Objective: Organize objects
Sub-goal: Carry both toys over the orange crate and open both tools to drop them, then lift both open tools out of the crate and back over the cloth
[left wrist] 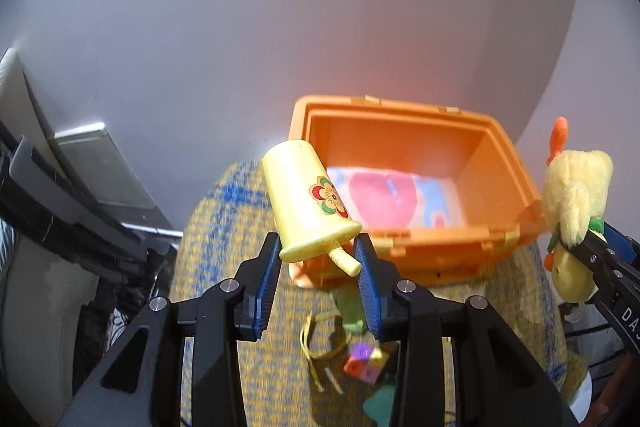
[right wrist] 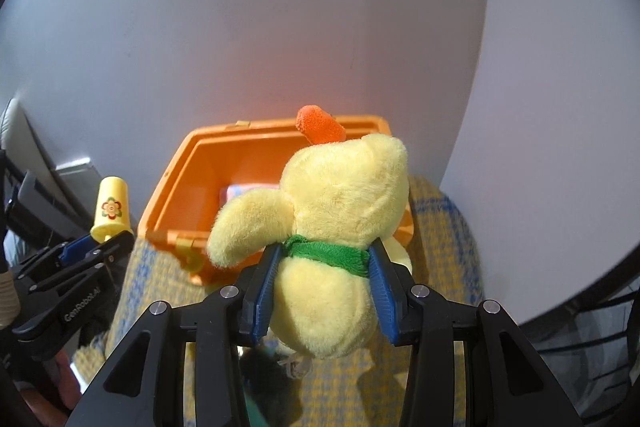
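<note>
Carrying both toys above the near rim of the open orange bin (left wrist: 500,163) for dropping in: left gripper (left wrist: 318,283) fingers clamp the yellow cup (left wrist: 308,199), right gripper (right wrist: 324,291) fingers squeeze the plush duck (right wrist: 332,227).

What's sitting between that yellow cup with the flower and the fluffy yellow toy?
The open orange box lies between the yellow cup and the plush toy, a pink-and-blue item inside it; the left wrist view shows this.

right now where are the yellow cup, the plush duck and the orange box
yellow cup (left wrist: 304,199), left wrist view, on its side wall beside the flower sticker
plush duck (right wrist: 328,299), right wrist view, on its belly below the green scarf
orange box (left wrist: 436,251), left wrist view, on its near outer wall
</note>
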